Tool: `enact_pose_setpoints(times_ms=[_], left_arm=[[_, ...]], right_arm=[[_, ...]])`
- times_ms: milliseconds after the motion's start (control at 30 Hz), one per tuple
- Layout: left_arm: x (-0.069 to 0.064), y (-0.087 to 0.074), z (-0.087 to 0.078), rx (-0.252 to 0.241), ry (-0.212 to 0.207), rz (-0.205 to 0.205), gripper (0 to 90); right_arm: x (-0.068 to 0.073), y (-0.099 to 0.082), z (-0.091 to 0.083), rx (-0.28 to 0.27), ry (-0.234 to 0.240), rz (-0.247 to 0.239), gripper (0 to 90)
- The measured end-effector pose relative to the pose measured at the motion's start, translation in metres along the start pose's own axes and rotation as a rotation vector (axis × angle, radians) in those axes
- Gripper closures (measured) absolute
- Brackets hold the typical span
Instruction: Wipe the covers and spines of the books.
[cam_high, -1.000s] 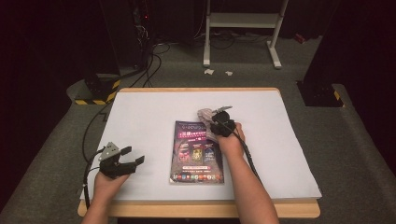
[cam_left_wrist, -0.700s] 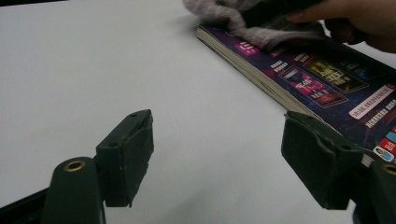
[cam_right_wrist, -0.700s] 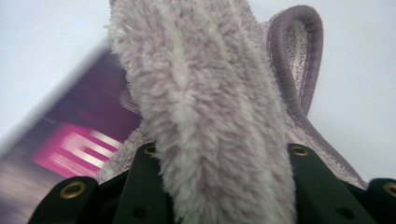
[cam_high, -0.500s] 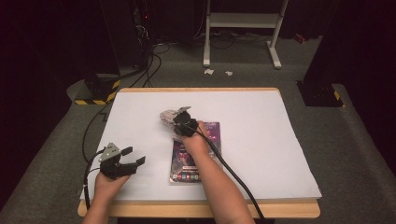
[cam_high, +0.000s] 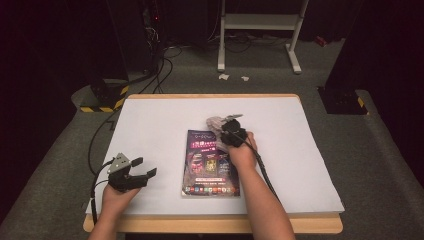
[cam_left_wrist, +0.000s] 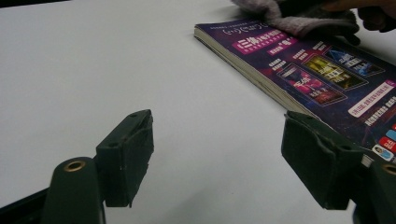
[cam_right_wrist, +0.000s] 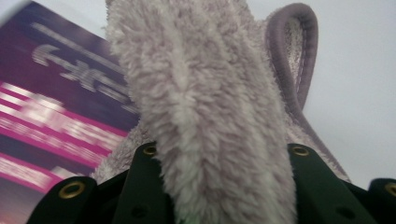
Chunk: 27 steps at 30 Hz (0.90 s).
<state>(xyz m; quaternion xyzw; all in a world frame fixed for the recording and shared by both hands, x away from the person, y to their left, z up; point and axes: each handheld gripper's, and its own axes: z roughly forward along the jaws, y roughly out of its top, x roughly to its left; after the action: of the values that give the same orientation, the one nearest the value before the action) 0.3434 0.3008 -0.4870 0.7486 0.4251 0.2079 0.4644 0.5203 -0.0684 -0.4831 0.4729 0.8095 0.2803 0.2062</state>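
Note:
A purple book (cam_high: 210, 162) lies flat in the middle of the white table (cam_high: 150, 125); its cover also fills the right of the left gripper view, book (cam_left_wrist: 317, 74). My right gripper (cam_high: 226, 131) is shut on a fluffy grey cloth (cam_high: 216, 124) at the book's far right corner. In the right gripper view the bunched cloth (cam_right_wrist: 210, 116) bulges up between the two black jaws, over the cover (cam_right_wrist: 56, 121). My left gripper (cam_high: 142, 167) rests open on the table to the left of the book, nothing between its fingers (cam_left_wrist: 126, 154).
A cable (cam_high: 265, 172) trails along the right forearm. Beyond the table's far edge are a white metal stand (cam_high: 260, 30), floor cables (cam_high: 150, 75) and a yellow-and-black striped base (cam_high: 102, 100). Bare white tabletop lies left and right of the book.
The right gripper swept the cloth leftward across the book's top half a second ago, then came back to the right corner. The left gripper stayed put.

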Motion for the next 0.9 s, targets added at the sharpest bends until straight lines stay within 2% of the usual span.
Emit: enact_pose_setpoints(times_ms=[67, 133, 267, 367, 500, 700, 800, 900], left_arm=[[0.000, 0.000, 0.000, 0.003, 0.000, -0.003, 25.6], [0.001, 0.000, 0.001, 0.002, 0.001, -0.003, 25.6], [0.000, 0.000, 0.001, 0.001, 0.000, 0.000, 25.6], [0.001, 0.000, 0.001, -0.003, 0.002, -0.002, 25.6], [0.001, 0.000, 0.000, -0.001, 0.001, 0.000, 25.6], [0.001, 0.000, 0.000, -0.004, -0.001, 0.001, 25.6], [0.001, 0.000, 0.001, -0.002, -0.003, 0.000, 25.6], [0.001, 0.000, 0.000, -0.002, -0.002, 0.003, 25.6]], right_arm=[[-0.012, -0.006, -0.004, -0.002, -0.005, 0.026, 66.1], [-0.016, -0.008, -0.005, -0.001, -0.006, 0.037, 66.1], [-0.006, -0.004, -0.003, 0.005, -0.043, 0.006, 66.6], [0.002, 0.002, 0.001, 0.001, -0.033, -0.003, 66.6], [0.025, 0.013, 0.011, -0.008, -0.004, -0.037, 66.6], [0.078, 0.037, 0.027, -0.023, 0.078, -0.109, 66.5], [0.100, 0.045, 0.031, -0.028, 0.130, -0.110, 66.4], [0.114, 0.047, 0.033, -0.033, 0.127, -0.150, 66.3]])
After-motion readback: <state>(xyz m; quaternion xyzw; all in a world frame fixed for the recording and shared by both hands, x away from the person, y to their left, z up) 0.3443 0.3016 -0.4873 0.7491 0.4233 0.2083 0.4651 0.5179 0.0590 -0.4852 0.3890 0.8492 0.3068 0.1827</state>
